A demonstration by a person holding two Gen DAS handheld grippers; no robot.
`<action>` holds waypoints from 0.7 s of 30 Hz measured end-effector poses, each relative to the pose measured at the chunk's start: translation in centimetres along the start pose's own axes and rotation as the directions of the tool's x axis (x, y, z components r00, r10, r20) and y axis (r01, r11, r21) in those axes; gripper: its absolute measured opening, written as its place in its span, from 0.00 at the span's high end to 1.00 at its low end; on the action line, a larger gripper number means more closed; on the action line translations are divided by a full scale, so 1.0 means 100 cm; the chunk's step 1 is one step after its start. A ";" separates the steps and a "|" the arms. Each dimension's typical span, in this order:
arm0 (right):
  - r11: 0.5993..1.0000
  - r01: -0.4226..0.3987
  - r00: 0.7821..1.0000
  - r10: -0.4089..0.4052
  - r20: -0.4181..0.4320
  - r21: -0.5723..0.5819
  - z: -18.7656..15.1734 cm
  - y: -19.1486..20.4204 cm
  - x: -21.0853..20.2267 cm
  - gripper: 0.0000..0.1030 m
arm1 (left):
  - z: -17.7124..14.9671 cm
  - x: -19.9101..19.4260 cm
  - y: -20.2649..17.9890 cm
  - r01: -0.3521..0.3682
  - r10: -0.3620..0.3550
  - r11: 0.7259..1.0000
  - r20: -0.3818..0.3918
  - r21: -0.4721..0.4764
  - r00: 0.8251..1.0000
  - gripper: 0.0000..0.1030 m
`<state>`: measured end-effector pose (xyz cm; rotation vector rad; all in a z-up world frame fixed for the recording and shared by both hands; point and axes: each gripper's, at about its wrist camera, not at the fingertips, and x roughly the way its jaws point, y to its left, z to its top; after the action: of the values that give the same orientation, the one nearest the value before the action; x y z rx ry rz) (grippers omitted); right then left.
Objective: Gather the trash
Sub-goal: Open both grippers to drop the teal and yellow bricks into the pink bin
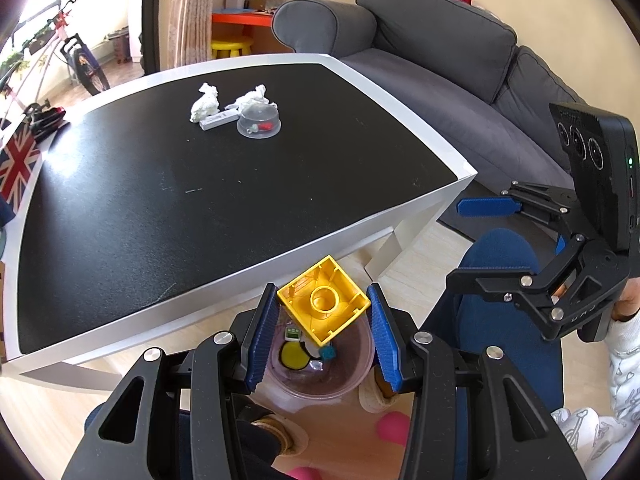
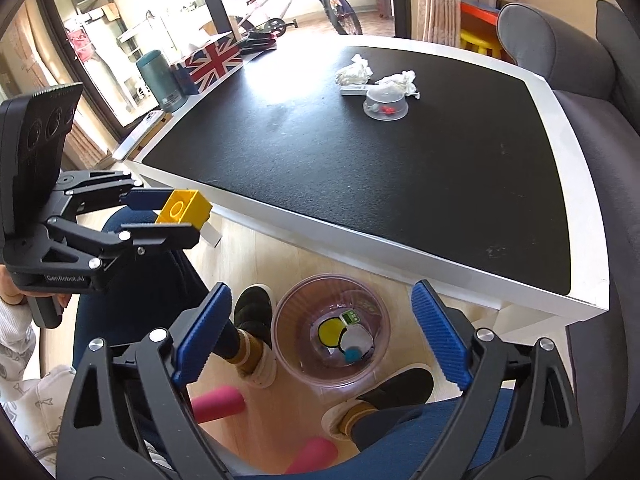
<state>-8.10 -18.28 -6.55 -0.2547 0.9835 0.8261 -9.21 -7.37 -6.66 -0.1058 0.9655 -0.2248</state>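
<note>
My left gripper (image 1: 323, 316) clamps the yellow toy block (image 1: 324, 308) above the clear bin (image 2: 332, 330) on the floor, which sits at six o'clock from the black table (image 2: 360, 168). My right gripper (image 2: 320, 336) hangs wide open, holding nothing. Two crumpled tissues (image 1: 206, 102) lie on the table at twelve o'clock, beside a clear dome lid (image 1: 258, 121).
</note>
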 end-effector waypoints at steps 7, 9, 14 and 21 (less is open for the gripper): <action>1.000 0.006 1.000 -0.006 0.007 0.015 -0.002 -0.007 -0.004 0.11 | -0.002 0.010 -0.007 0.013 -0.013 1.000 -0.029 0.015 0.999 0.57; 1.000 0.007 1.000 -0.007 0.010 0.019 -0.002 -0.008 -0.005 0.11 | 0.000 0.010 -0.009 0.018 -0.017 1.000 -0.032 0.019 0.999 0.57; 0.999 0.014 1.000 -0.014 0.018 0.032 -0.003 -0.014 -0.009 0.11 | 0.002 0.012 -0.011 0.025 -0.024 0.999 -0.033 0.022 0.999 0.52; 0.999 0.017 1.000 -0.018 0.025 0.040 -0.002 -0.017 -0.011 0.07 | 0.006 0.010 -0.007 0.011 -0.011 1.000 -0.008 0.002 1.000 0.08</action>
<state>-7.38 -20.12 -6.02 -0.2179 0.9714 0.7916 -8.30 -8.27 -7.03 -0.1084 0.9724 -0.2366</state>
